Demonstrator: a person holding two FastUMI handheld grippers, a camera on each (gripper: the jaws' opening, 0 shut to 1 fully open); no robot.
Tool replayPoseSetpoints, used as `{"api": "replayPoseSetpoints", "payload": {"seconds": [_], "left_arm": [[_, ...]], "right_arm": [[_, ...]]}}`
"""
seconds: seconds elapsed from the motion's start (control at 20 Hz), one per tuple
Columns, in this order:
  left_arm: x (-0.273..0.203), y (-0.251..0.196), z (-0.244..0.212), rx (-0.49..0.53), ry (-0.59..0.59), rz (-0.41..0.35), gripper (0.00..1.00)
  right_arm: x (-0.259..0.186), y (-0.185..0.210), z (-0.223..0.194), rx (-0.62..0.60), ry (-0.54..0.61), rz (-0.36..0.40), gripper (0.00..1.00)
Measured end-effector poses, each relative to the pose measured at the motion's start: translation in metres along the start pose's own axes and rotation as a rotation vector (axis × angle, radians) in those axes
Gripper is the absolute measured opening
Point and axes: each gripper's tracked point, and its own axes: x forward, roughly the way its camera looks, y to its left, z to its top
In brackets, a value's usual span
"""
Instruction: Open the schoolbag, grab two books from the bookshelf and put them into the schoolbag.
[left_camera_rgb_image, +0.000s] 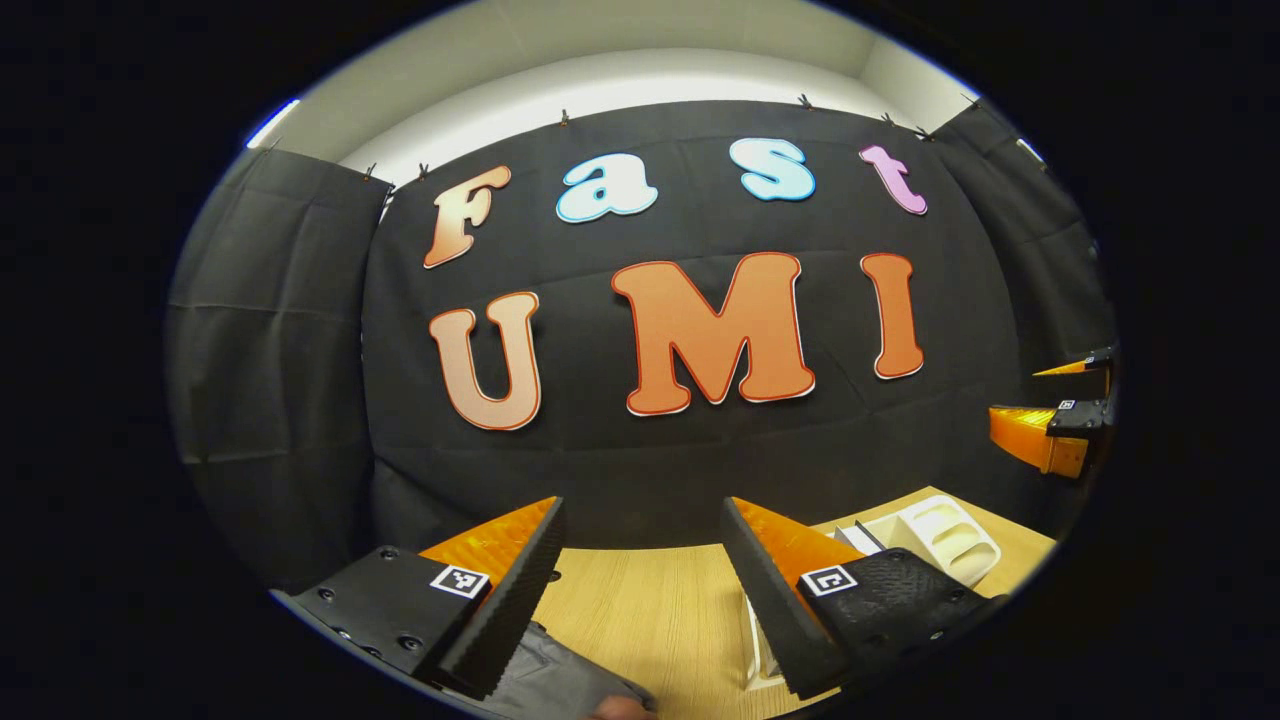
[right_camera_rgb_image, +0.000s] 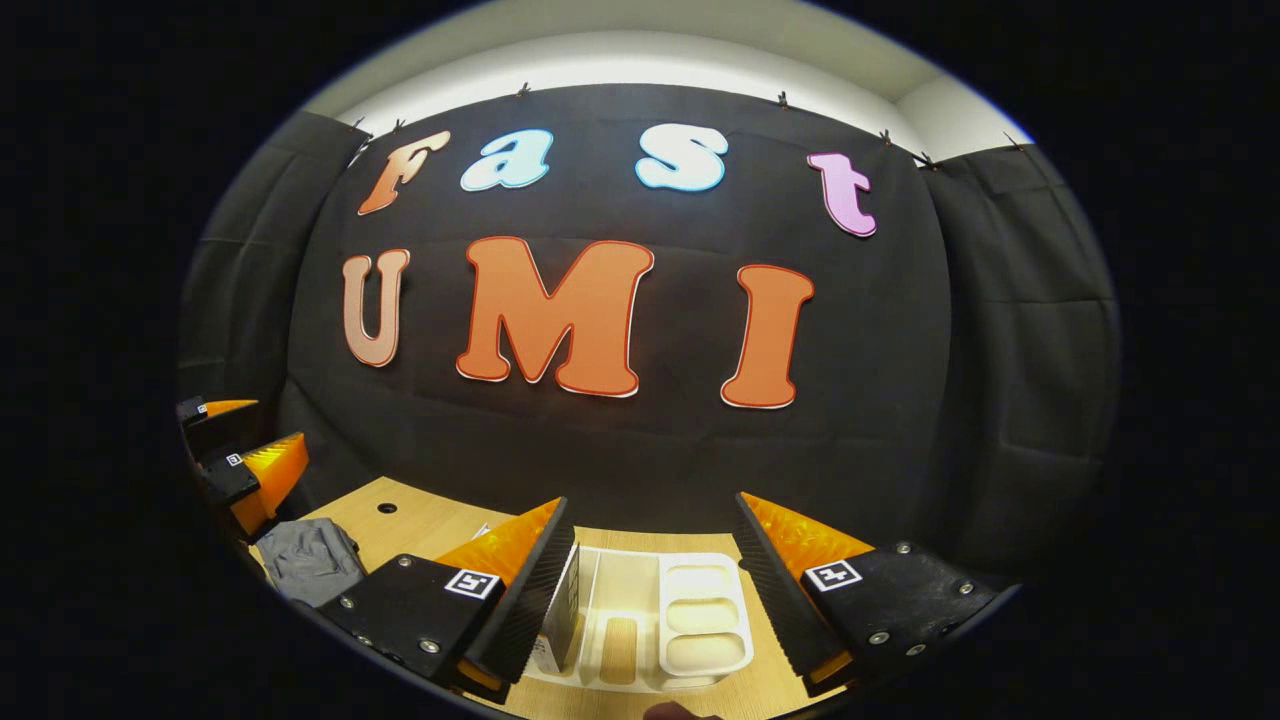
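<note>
The wooden worktop (right_camera_rgb_image: 420, 520) lies under both tongs. The grey schoolbag (right_camera_rgb_image: 312, 560), cut off at the view's edge, lies left of the right tongs (right_camera_rgb_image: 652, 560), whose jaws stand apart above the white bookshelf (right_camera_rgb_image: 700, 610). The left tongs (left_camera_rgb_image: 640, 560) are apart too; books are hard to make out

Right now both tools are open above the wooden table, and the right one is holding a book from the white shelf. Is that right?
Not quite. The right tool holds nothing: the right gripper view shows its fingers spread with a bare gap above the white shelf. The book is in the shelf. Both tools, left included, are open above the table.
</note>
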Motion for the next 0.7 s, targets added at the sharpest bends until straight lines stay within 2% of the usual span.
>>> {"api": "replayPoseSetpoints", "payload": {"seconds": [0.25, 0.3, 0.35, 0.5, 0.6, 0.7], "left_arm": [[-0.001, 0.003, 0.006, 0.015, -0.022, 0.019, 1.0], [-0.002, 0.003, 0.007, 0.02, -0.024, 0.023, 0.97], [-0.001, 0.003, 0.006, 0.024, -0.024, 0.025, 1.0], [-0.002, 0.005, 0.004, 0.021, -0.025, 0.032, 1.0], [0.001, 0.006, -0.003, 0.02, -0.008, 0.036, 0.97], [0.002, 0.013, -0.014, 0.034, 0.009, 0.056, 1.0]], "right_arm": [[0.002, 0.0, -0.004, 0.0, 0.004, 0.005, 0.95], [0.002, 0.001, -0.006, 0.002, 0.007, 0.008, 0.95], [0.003, 0.001, -0.006, 0.005, 0.008, 0.009, 0.95], [0.008, -0.001, -0.01, -0.005, 0.011, 0.015, 0.95], [0.012, -0.008, -0.009, -0.009, 0.012, 0.004, 0.95], [0.016, -0.014, -0.008, 0.0, 0.01, -0.002, 0.95]]}}
